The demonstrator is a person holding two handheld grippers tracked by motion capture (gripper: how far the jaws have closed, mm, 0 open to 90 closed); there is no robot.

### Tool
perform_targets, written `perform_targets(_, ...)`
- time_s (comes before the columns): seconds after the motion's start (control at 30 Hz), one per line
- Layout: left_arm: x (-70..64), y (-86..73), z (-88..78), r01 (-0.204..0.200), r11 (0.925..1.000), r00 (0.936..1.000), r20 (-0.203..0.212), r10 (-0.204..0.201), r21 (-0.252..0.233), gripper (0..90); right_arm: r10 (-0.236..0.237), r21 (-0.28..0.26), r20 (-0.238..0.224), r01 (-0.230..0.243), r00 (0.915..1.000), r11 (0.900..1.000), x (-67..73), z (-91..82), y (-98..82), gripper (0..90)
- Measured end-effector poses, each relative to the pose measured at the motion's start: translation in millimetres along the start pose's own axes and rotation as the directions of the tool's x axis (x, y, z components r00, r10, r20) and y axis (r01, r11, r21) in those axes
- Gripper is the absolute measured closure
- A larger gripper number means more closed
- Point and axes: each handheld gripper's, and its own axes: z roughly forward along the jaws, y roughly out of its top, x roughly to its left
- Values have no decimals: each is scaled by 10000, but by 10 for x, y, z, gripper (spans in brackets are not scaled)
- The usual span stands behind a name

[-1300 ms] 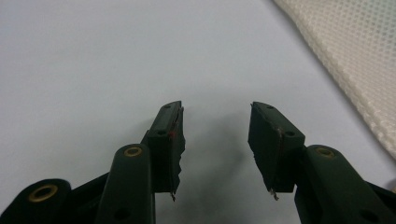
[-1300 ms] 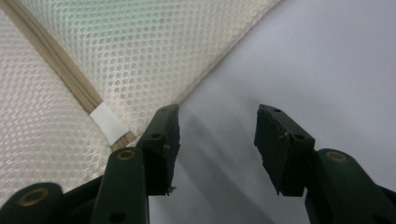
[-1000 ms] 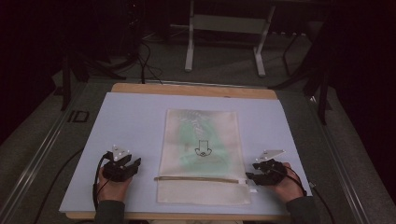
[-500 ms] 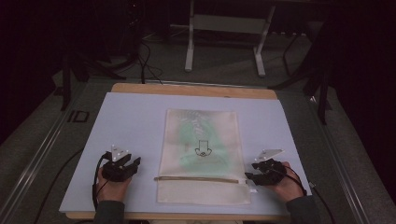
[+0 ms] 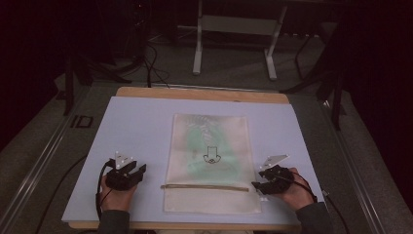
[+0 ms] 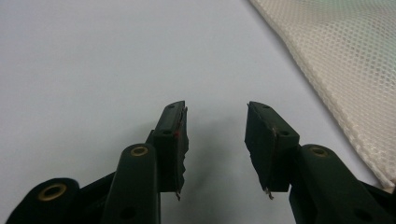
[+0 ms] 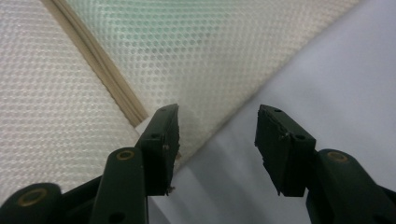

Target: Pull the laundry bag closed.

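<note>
Cream mesh zip bag (image 5: 210,163) lies flat mid-table (image 5: 141,122), between both tools. The right hand-held gripper (image 5: 258,186) straddles its right edge near the zip, jaws wide, gripping nothing; the left hand-held gripper (image 5: 137,169) rests beside it, open and empty.

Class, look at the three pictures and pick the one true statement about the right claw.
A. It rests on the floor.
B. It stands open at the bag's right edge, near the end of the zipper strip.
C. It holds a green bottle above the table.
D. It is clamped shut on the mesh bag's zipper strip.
B: the right claw stands open with nothing between its jaws, at the right edge of the mesh bag, close to the end of the zipper strip.
</note>
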Motion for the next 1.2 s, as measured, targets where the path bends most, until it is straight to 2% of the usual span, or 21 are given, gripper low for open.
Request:
perform_targets(0.23,-5,1,-3,-37,10000,10000,-40,37,-9,573,-143,127,-120,145,9998,9998,50,-8,87,505)
perform_targets(0.53,1,5,-16,28,10000,9998,-207,-28,-15,570,-614,119,-371,619,9974,9980,129,45,204,497)
perform_targets(0.9,-1,5,-34,-42,10000,9996,-280,41,-29,558,-765,89,-492,771,9959,9970,226,121,277,480)
perform_targets(1.2,-26,15,-40,-216,9998,9995,-248,215,-55,559,-1224,179,-711,1240,9899,9921,329,195,419,472)
